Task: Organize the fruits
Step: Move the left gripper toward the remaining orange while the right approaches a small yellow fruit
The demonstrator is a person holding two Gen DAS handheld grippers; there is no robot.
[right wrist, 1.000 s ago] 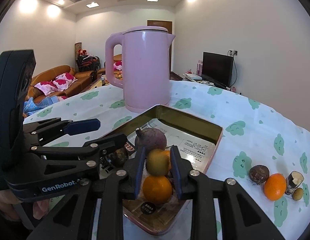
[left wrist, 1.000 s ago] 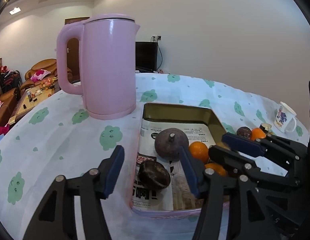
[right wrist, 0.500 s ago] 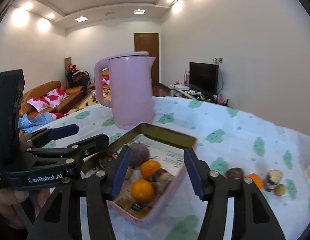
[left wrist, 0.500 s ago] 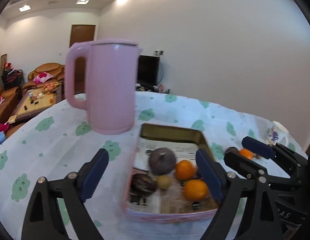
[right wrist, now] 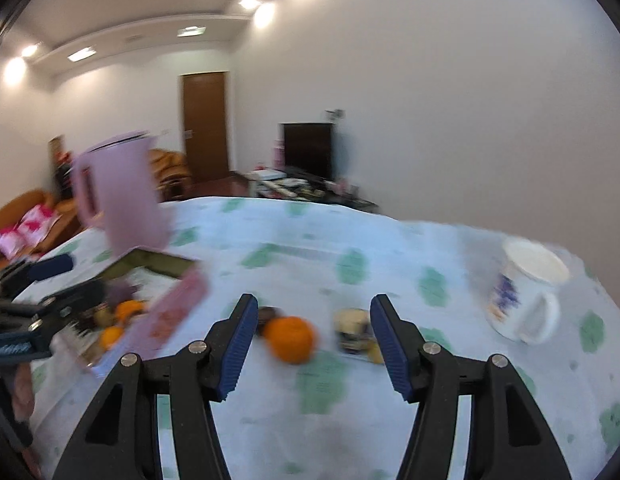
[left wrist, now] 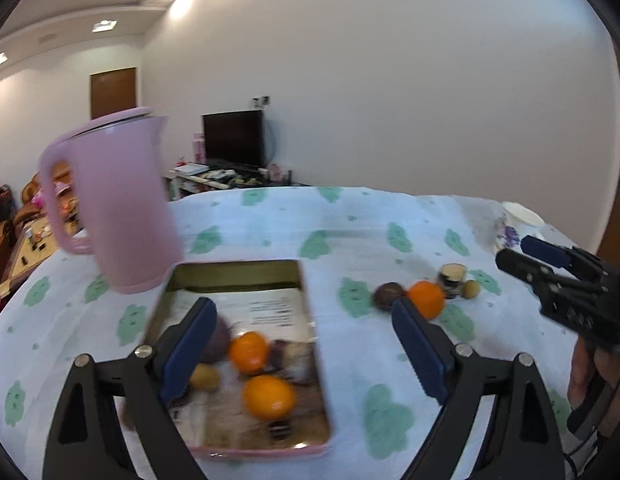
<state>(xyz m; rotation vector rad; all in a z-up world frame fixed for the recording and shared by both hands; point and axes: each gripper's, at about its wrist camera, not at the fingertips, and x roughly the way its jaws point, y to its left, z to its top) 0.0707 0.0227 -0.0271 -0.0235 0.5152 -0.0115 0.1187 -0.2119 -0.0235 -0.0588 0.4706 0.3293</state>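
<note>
- Left gripper (left wrist: 306, 346) raised over the near end of the pink tray (left wrist: 306, 292), jaws spread wide and gripping nothing.
- Right gripper (right wrist: 311, 346) poised above the loose pieces on the worktop (right wrist: 349, 236), jaws likewise wide and empty.
- Inside the tray, on printed paper lining: two oranges (left wrist: 249, 351) toward 6 o'clock, a dark purple fruit (left wrist: 220, 338) half hidden behind the left blade at 9 o'clock, a small yellow-green fruit (left wrist: 205, 376) beside it; other dark lumps too blurred to name.
- Outside the tray, at 3 o'clock of it on the cloud-print cloth: a loose orange (right wrist: 290, 338) touching a small brown fruit (left wrist: 389, 295), then a cut dark-skinned half (left wrist: 451, 275) and a little yellowish fruit (left wrist: 471, 288) just beside.
- Seen from the right wrist, loose orange framed between the two blue blades, nearer the left one.
- Pink electric kettle (left wrist: 118, 204) upright at the tray's 11 o'clock corner.
- White mug (right wrist: 523, 292) with blue print at 3 o'clock, well apart from the fruit.
- Heavy motion blur across the right wrist view.
</note>
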